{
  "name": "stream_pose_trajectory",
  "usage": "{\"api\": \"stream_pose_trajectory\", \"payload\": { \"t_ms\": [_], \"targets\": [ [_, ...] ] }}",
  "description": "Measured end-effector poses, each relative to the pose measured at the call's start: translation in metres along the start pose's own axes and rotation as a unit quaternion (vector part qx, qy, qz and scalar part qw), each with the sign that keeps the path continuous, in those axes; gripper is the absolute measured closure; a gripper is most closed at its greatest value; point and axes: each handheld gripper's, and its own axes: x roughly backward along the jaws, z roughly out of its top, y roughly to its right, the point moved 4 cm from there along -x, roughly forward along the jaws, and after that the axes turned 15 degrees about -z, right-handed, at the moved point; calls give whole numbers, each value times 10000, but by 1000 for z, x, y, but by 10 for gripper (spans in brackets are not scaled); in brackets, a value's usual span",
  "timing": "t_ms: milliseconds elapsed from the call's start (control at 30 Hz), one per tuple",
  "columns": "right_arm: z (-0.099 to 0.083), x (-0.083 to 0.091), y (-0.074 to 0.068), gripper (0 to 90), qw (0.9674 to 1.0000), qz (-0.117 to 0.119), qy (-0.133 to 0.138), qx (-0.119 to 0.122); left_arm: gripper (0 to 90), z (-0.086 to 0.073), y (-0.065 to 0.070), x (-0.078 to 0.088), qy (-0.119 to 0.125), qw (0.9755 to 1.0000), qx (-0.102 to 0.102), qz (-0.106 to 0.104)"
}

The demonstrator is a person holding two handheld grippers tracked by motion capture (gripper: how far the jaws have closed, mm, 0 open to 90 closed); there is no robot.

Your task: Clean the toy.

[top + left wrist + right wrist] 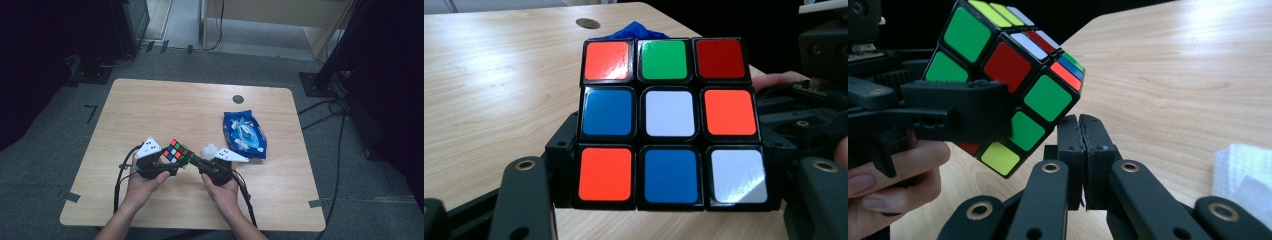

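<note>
Cube point(177, 151) sits clamped in the left claw point(169, 161), at ten o'clock of the right claw point(1083, 131), whose jaws are pressed together empty.

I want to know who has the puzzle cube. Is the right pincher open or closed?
Closed and empty. The right gripper has its two black jaws pressed together beside the cube, which the left gripper holds.

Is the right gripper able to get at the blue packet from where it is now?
Probably yes. The right gripper is shut on nothing, beside the cube that the left gripper holds. The blue packet lies on the table further right, with a white wipe near the path.
</note>
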Motion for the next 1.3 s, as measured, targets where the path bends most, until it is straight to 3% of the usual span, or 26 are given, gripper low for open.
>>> {"api": "stream_pose_trajectory", "payload": {
  "t_ms": [400, 700, 833, 1000, 1133, 1300],
  "targets": [
    [7, 9, -1, 900, 9982, -262, 301, 448, 336, -1, 3, -2, -99, 9998, -71, -147],
    [11, 15, -4, 900, 9943, -446, 545, 806, 336, -3, 5, -4, -203, 9994, -235, -181],
    [13, 16, -5, 860, 9922, -464, 629, 970, 337, -2, 7, -2, -119, 9992, -371, -126],
    [20, 21, 1, 641, 9850, -745, 726, 1380, 338, 0, 4, 3, -24, 9993, -366, -52],
    [20, 17, 18, 576, 9790, -1175, 429, 1612, 338, 1, 0, 7, 25, 9995, -314, -33],
    [9, 5, 44, 533, 9699, -1569, -195, 1851, 338, 1, -1, 9, 56, 9995, -300, -9]
  ]
}}
